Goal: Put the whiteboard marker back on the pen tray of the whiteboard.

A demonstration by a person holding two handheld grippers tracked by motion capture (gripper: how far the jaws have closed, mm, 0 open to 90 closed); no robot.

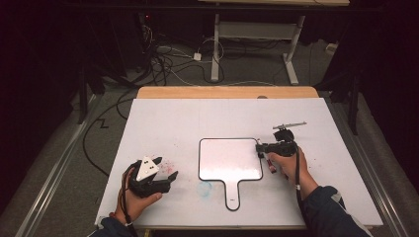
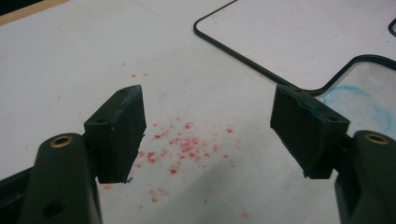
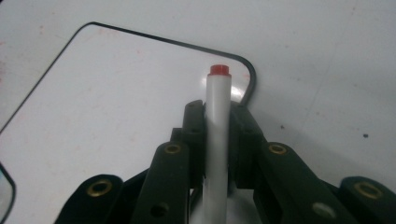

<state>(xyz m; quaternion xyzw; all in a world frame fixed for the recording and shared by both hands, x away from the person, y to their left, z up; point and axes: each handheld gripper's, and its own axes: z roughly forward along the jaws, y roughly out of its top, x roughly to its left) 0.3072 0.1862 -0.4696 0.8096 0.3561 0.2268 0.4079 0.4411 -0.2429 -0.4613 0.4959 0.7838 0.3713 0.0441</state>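
From the high view we look forward and down over the whole white table (image 1: 316, 163) from the person's side, with floor cables beyond its far edge. In the left gripper view we sit low and close behind two parted jaws, facing the paddle-shaped whiteboard (image 2: 303, 37) (its black rim also crosses the high view). In the right gripper view we look steeply down, very near, onto the same board's rounded corner.
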